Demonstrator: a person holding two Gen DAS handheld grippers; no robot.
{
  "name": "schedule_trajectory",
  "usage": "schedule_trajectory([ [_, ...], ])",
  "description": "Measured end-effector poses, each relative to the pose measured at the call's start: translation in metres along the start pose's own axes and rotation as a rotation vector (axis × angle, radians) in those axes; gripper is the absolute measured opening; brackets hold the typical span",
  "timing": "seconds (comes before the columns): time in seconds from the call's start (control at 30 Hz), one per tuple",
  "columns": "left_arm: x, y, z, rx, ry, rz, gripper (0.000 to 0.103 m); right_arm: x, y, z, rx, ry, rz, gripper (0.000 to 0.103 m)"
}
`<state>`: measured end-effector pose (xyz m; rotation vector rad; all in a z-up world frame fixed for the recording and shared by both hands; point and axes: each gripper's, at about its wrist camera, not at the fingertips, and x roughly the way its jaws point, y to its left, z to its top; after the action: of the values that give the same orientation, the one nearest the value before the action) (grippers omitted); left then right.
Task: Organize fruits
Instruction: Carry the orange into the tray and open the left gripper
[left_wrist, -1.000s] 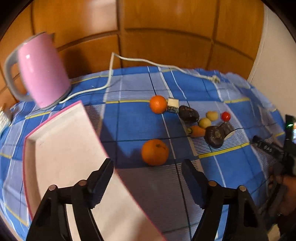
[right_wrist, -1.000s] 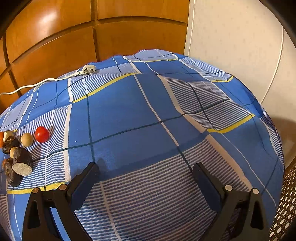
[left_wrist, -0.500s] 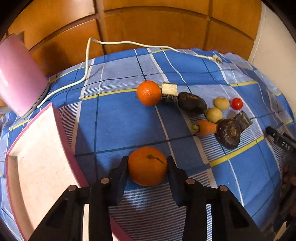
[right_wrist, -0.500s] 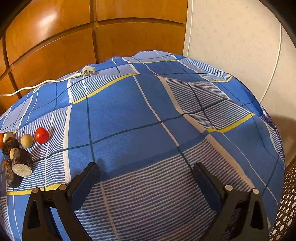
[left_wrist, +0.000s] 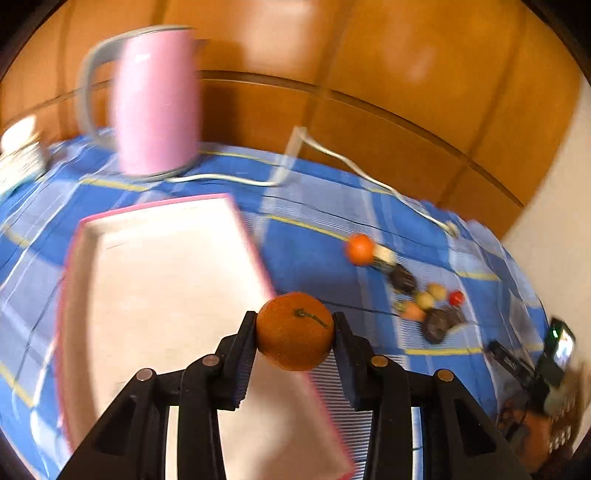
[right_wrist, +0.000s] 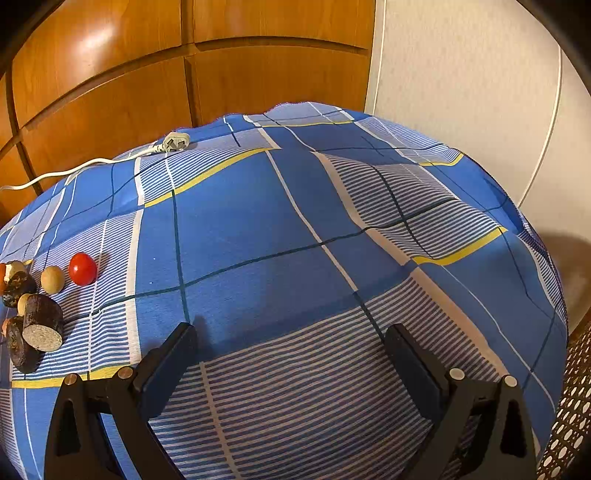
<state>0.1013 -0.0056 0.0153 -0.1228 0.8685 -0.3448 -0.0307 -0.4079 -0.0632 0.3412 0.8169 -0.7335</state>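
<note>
Currently: left gripper (left_wrist: 295, 328) clamped on orange (left_wrist: 294, 331), carrying; next, release over tray (left_wrist: 155, 280) at 10 o'clock. Right gripper (right_wrist: 290, 354) jaws apart, idle.

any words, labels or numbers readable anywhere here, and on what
None can be read.
Pink kettle: no label shows; motion-blurred.
Right gripper, seen in the left wrist view: pale marks on its dark body, too blurred to read.
Orange, tray, plug: no print visible.
</note>
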Motion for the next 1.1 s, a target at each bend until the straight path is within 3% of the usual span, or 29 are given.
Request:
schedule_trajectory([
  [0.13,0.009,0.043,0.001,-0.100,0.038,0.107,0.040,0.000,0.000,0.000,-0.002,0.001,-0.002,0.103],
  [0.27,0.017,0.064,-0.001,-0.089,0.029,0.230,0.040,0.000,0.000,0.000,-0.002,0.001,-0.002,0.103],
  [0.4,0.022,0.079,-0.005,-0.085,0.026,0.298,0.041,0.000,-0.001,0.000,-0.003,0.001,-0.002,0.103],
  [0.63,0.012,0.086,-0.018,-0.093,0.005,0.309,0.049,0.000,-0.001,0.000,-0.003,0.002,-0.002,0.103],
  [0.87,-0.014,0.087,-0.016,-0.153,-0.107,0.346,0.081,0.000,-0.002,0.000,0.002,0.002,0.004,0.103],
  [1.1,-0.029,0.090,-0.022,-0.161,-0.136,0.341,0.081,0.000,-0.003,-0.001,0.003,0.003,0.006,0.103],
])
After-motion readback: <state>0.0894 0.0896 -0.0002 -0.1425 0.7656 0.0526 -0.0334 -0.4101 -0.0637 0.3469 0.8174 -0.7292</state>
